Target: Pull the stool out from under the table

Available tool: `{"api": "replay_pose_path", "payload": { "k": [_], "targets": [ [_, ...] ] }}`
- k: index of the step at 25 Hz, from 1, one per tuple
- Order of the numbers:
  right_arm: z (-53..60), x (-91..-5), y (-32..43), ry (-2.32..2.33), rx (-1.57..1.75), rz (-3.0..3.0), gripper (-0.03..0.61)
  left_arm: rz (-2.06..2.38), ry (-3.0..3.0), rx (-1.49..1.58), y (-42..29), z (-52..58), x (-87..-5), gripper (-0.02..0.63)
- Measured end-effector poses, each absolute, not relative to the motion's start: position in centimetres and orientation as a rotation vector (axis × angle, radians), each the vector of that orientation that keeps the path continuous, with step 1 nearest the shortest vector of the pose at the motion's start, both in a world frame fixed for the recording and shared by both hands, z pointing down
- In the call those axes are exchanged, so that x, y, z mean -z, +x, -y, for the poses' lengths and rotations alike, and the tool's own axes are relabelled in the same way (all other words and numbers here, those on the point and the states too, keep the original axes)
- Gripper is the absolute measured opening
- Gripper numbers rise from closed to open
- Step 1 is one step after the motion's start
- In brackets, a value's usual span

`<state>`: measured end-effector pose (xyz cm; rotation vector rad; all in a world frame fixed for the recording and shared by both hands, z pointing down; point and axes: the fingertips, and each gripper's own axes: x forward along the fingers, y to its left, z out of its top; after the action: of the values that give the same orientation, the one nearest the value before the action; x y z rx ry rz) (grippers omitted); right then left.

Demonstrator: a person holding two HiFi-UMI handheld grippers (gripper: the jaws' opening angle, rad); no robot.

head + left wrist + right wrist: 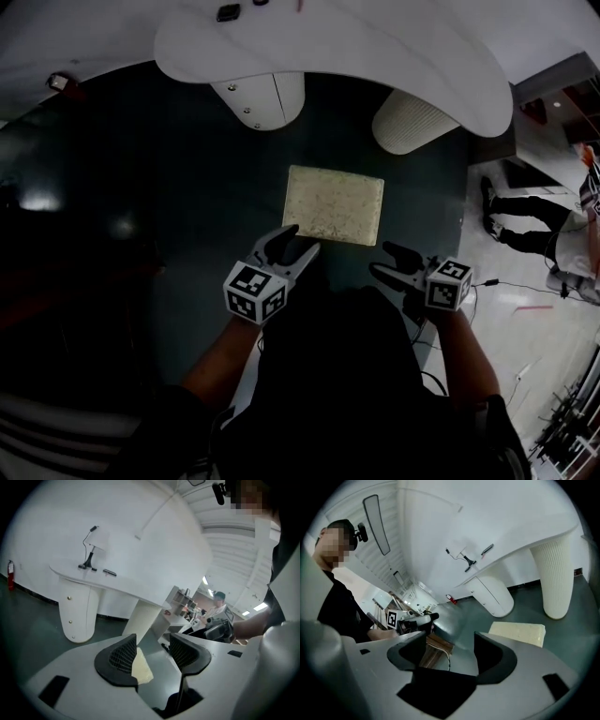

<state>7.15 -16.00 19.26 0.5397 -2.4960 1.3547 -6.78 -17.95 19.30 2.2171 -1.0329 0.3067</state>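
Dim, shadowed head view; bright, fisheye-warped gripper views with dark corners

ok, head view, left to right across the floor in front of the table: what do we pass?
Left gripper → cream square stool → right gripper → person's dark-trousered legs.

No legible text, labels or numbers

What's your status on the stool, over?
Left gripper open at the near left corner of the stool, not clamped. Right gripper open, empty. Stool on floor, clear of table edge. Nothing blocking.
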Motion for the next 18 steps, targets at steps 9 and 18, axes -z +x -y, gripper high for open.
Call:
{"api": "replay_pose_path", "payload": {
  "k": [9, 18],
  "targets": [
    [10.2, -8.0, 10.3, 0.509, -1.047, 2.799, 0.311, 1.183, 2.328, -0.203, -0.7, 10.9, -9.6, 0.151],
    [1.0, 0.0, 16.4, 0.516, -0.679, 2.995, 0.284, 1.333, 2.444, -0.138, 7.5, 2.2, -0.1, 0.055]
  ]
}}
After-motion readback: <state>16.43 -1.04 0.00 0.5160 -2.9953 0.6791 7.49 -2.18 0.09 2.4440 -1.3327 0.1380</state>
